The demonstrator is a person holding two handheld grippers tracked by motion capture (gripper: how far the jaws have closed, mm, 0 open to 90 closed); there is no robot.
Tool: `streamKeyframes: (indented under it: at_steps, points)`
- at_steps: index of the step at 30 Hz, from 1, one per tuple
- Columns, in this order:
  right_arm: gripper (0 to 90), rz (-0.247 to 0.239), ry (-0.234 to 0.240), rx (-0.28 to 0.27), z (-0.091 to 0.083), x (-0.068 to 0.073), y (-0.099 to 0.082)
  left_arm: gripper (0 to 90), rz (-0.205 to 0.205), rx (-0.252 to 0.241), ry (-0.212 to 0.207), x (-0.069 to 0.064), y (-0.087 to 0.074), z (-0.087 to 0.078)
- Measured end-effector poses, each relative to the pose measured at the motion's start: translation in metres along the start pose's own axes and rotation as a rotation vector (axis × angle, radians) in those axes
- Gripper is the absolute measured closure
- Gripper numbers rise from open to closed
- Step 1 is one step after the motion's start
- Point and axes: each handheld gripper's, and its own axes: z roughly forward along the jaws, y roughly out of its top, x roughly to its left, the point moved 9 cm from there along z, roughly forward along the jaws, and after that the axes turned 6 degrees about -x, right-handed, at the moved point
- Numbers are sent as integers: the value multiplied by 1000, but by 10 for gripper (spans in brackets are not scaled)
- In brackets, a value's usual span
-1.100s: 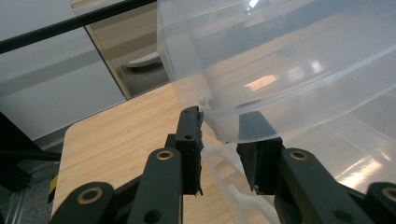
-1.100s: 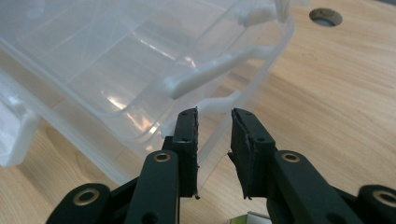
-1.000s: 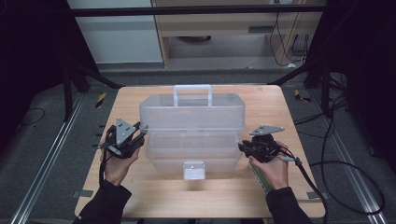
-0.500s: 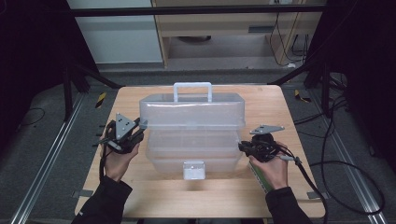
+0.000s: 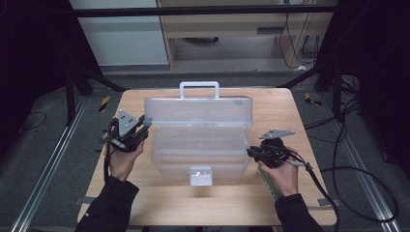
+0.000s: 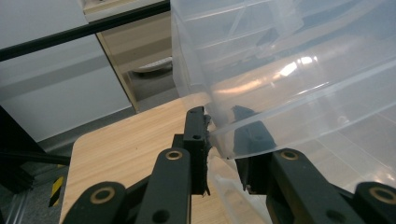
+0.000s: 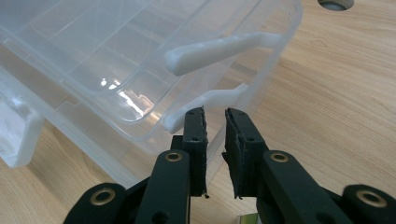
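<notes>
A clear plastic tool box (image 5: 198, 150) stands mid-table with its lid (image 5: 198, 111) raised and the handle (image 5: 199, 87) on top. A white latch (image 5: 200, 175) faces me. My left gripper (image 5: 144, 123) is at the lid's left end. In the left gripper view its jaws have just been closing and pinch the lid's rim (image 6: 243, 135) between them, so the left gripper (image 6: 219, 128) is shut on it. My right gripper (image 5: 250, 153) sits at the box's lower right side. In the right gripper view the right gripper (image 7: 215, 116) has a narrow gap after closing, just short of a white link arm (image 7: 205, 100).
The wooden table (image 5: 203, 205) has bare wood in front of the box and at both sides. Behind it stands a wooden shelf unit (image 5: 227, 29). Black frame bars flank the table, and cables (image 5: 358, 169) lie on the floor at the right.
The lid has tipped further back and its handle has risen a little. My left gripper rose slightly with the lid's end. The right hand stayed where it was.
</notes>
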Motion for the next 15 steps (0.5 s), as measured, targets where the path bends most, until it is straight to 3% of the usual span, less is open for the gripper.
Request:
streamKeyframes:
  at_steps: [9,15]
  points:
    - [786,0,1,-1,0,0,0,773,5,0,19,7,10,9]
    - [787,-1,0,0,0,0,0,770,-22,-5,10,10,16,15]
